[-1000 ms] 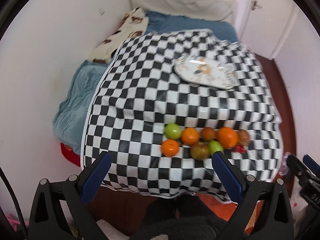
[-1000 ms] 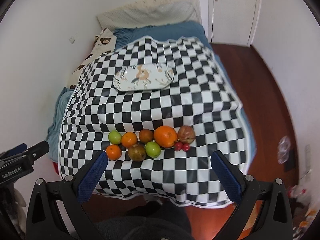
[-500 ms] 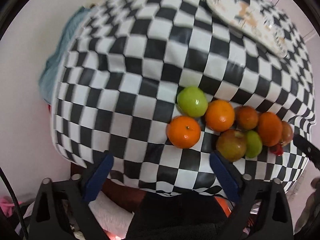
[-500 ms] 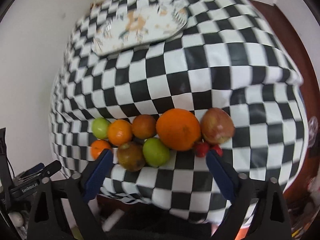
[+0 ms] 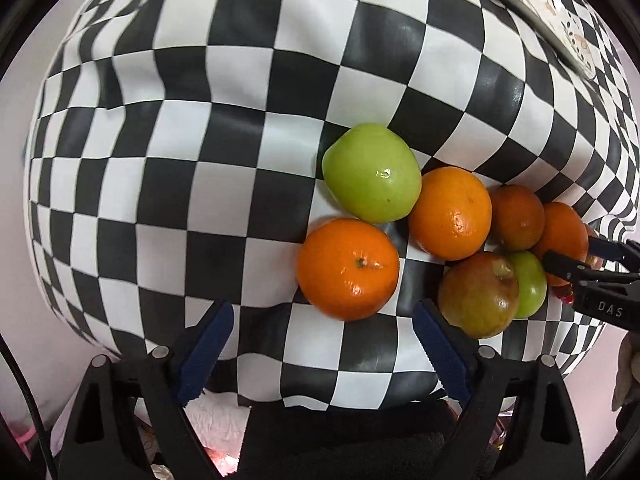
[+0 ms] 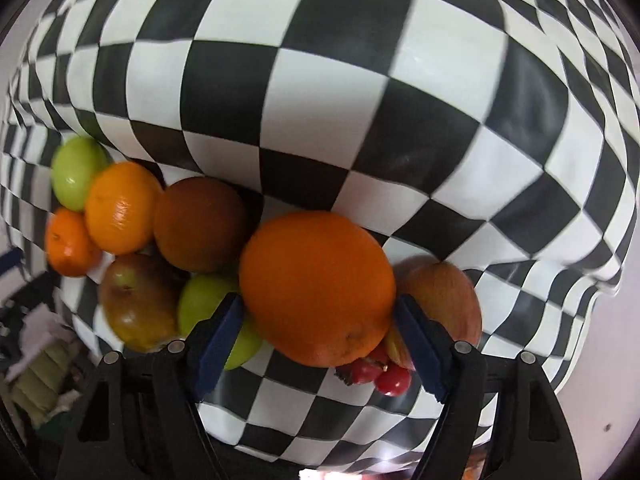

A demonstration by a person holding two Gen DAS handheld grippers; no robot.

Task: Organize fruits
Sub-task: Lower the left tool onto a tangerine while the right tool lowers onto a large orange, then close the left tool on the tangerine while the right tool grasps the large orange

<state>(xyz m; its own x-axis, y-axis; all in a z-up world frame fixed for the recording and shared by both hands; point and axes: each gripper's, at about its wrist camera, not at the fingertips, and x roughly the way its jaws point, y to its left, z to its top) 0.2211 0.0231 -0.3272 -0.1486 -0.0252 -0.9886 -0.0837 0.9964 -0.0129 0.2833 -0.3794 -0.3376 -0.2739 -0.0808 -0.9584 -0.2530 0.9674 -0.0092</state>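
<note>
We are viewing a cluster of fruit lying on a black-and-white checked cloth [image 5: 224,92], seen through both wrist cameras.

Left gripper [image 5: 323,320]: its jaws have just been closing a little and are standing wide apart. Nothing is lying between the blue pads [image 5: 208,344]. A small orange [image 5: 347,268] is sitting just past the fingertips, toward 12 o'clock, untouched. A green apple [image 5: 372,172] is touching that small orange at its 1 o'clock side. A second orange [image 5: 450,213] is resting at the apple's 4 o'clock. A red-green apple [image 5: 478,295] is lying just beside the right-hand pad, at its 2 o'clock; we cannot tell whether they are touching. A patterned plate [image 5: 560,12] is showing at the 1 o'clock edge of the view, well apart from the fruit.

Right gripper [image 6: 319,320]: its jaws have just been closing and are bracketing a large orange [image 6: 316,288]. The blue pads [image 6: 420,340] are sitting right at the orange's flanks; we cannot tell whether they are pressing on it. A reddish apple [image 6: 444,296] is lying at the large orange's 3 o'clock, partly behind the right-hand pad. Small red fruits [image 6: 384,374] are lying at its 5 o'clock. A second green fruit [image 6: 208,312] is showing at its 9 o'clock, behind the left-hand pad. A brownish-orange fruit [image 6: 200,224] is resting at its 10 o'clock.
</note>
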